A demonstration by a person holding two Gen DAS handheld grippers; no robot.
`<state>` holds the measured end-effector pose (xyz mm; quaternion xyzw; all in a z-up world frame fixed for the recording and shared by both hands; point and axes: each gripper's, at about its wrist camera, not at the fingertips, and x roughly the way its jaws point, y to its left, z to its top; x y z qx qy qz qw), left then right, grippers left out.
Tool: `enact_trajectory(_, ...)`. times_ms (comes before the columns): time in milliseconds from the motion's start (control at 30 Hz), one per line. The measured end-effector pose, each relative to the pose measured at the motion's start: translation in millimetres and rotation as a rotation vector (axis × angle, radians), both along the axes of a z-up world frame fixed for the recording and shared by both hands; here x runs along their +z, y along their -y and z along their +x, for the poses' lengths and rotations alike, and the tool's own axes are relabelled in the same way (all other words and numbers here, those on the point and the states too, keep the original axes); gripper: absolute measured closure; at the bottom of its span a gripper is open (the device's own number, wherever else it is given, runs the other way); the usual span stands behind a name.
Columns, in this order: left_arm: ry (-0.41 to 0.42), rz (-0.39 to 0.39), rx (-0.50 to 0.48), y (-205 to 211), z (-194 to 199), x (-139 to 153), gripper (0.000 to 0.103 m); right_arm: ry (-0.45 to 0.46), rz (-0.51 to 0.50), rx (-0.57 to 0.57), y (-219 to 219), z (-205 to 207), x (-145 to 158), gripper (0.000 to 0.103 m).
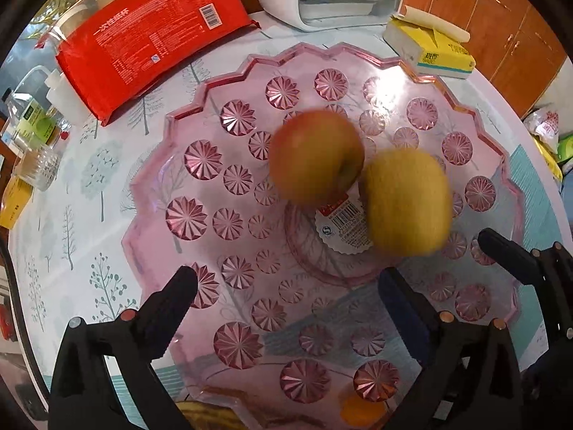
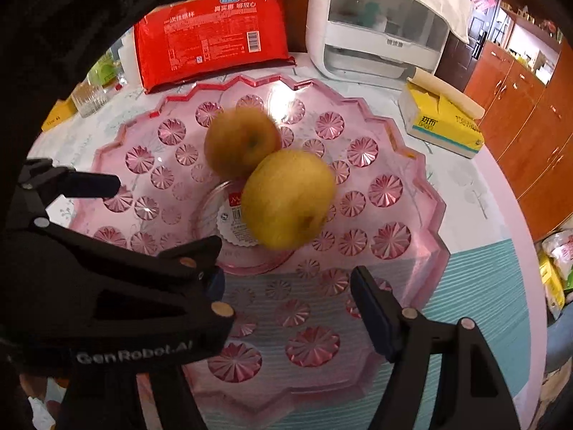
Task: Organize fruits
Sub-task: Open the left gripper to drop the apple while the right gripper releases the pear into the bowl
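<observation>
Two blurred fruits, a reddish apple (image 1: 315,154) and a yellow one (image 1: 406,200), are sitting side by side in the pink scalloped bowl (image 1: 200,186), half covering its barcode sticker (image 1: 343,220). The left gripper (image 1: 286,286) is gaping wide, empty. The right gripper (image 2: 286,261), lettered "GenRobot.AI", is hanging open, nothing between its fingers.

Bright, even light; glare on the pink bowl's (image 1: 200,132) far rim. Both fruits are motion-blurred. Fisheye bends edges, corners vignette black.
</observation>
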<state>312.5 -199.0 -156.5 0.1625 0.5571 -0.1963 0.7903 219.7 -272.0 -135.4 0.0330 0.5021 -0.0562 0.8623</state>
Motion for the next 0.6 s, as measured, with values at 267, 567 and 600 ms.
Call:
enact_trajectory(267,0.047,-0.073,0.051,-18.4,-4.7,23.2,0.003,0.022,0.057,-0.025,8.5,-8.8,9.9,0.027)
enact_trajectory(567,0.142,-0.120,0.088,-38.7,-22.2,44.0,0.003,0.033,0.103,-0.037,13.2,-19.2,18.6,0.027)
enact_trajectory(600,0.148,-0.116,0.087,-39.4,-24.3,45.3,0.003,0.037,0.110,-0.039,13.5,-21.0,20.4,0.027)
